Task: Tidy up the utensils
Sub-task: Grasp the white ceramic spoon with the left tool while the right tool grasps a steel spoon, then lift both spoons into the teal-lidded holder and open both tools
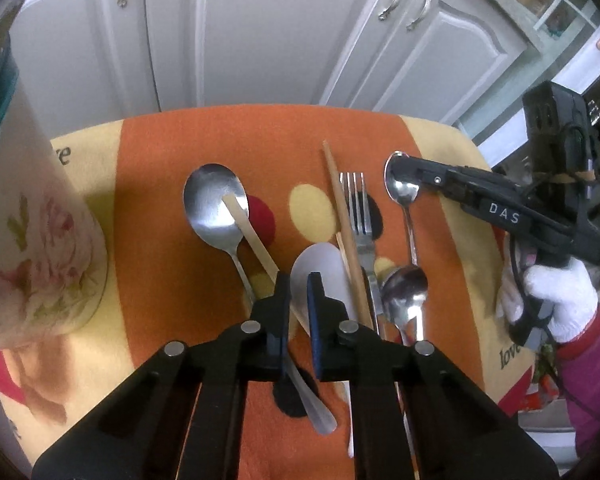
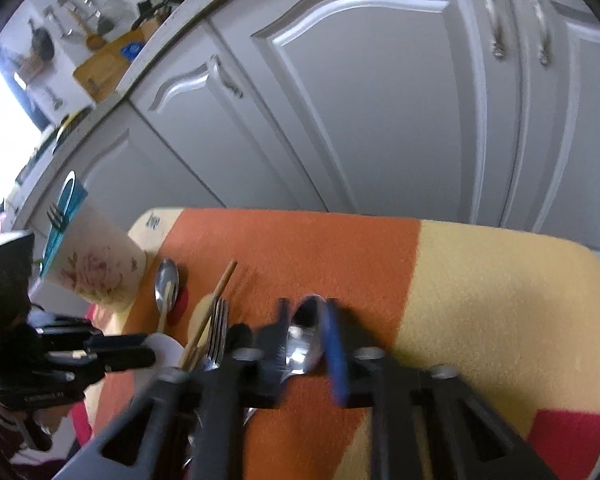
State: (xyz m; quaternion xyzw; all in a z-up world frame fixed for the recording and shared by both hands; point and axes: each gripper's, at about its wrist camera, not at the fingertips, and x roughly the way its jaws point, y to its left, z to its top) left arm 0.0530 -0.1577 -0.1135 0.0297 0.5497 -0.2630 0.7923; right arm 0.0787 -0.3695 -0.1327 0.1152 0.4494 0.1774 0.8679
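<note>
On the worktop (image 1: 160,240), a large spoon (image 1: 214,204) is lying left of a chopstick (image 1: 342,216) and fork (image 1: 358,216), two small spoons (image 1: 400,184) sitting to their right; a cup (image 1: 40,260) is standing far left.

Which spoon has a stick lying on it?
The big metal spoon on the left, nearest the flowered cup. A pale wooden stick rests across its bowl; the other spoons have none in theirs.

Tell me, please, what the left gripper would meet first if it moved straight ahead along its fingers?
Most likely the white plastic spoon: its bowl lies just beyond the open left gripper, with the wooden chopstick alongside. Depth is hard to judge in this fisheye view.
</note>
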